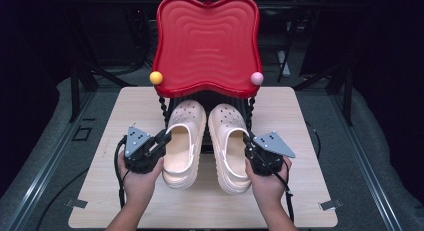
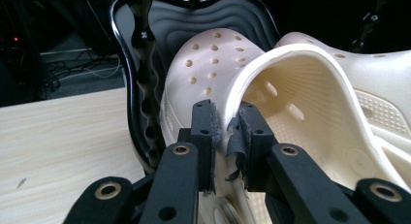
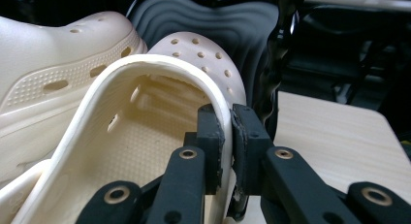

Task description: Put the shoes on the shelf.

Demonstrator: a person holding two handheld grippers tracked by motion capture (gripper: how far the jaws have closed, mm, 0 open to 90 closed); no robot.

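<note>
A: Where do we have the two clogs?

B: Both cream foam clogs sit side by side on the wooden table (image 1: 150,201), toes tucked beneath the red chair (image 1: 207,41). The left clog (image 1: 184,141) lies just beside the right clog (image 1: 229,146), the chair's beaded black legs (image 1: 163,111) flanking their toes

A: Jaw state?

B: The left gripper (image 1: 162,138) has its jaws clamped on the outer side wall of the left clog's opening (image 2: 242,95); the frayed pads (image 2: 236,139) press the rim from both faces. The right gripper (image 1: 248,139) has its jaws pinched on the right clog's outer rim (image 3: 227,112) in the same way

A: Handling properties?

B: We judge the clogs light and springy. The wall appears thin and soft, so it will likely flex under the pinch and let the shoe swing or tilt. The smooth surface may slip

A: Recommended hold?

B: We keep the pads deep over the rim at mid-length, near the balance point, clear of the loose heel strap (image 1: 192,150)
</note>
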